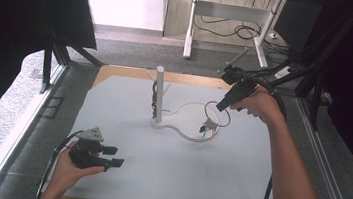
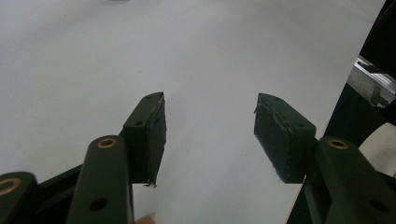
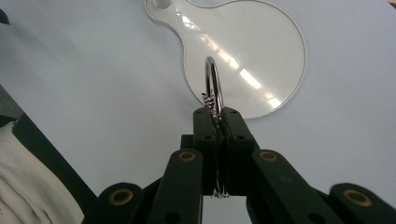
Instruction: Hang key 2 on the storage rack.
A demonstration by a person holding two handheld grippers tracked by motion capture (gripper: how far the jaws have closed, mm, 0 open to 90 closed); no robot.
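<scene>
Above the clear acrylic base plate (image 3: pixel 243 60) of the white upright post (image 1: pixel 158 93), the right hand-held gripper (image 3: pixel 218 116) pinches a metal key ring (image 3: pixel 212 86) edge-on. Keep the ring level and approach the post top squarely. Left hand-held gripper (image 2: pixel 210 133), well away from the post, rests spread, empty.

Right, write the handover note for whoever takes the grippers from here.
Right gripper: shut on the metal ring, held above the clear base plate of the white post stand.
Left gripper: open, holding nothing, low over the grey table mat near the front left.
Done: ring picked up; small items dangle below it.
Left: probably hanging the ring on the stand, then releasing.
</scene>
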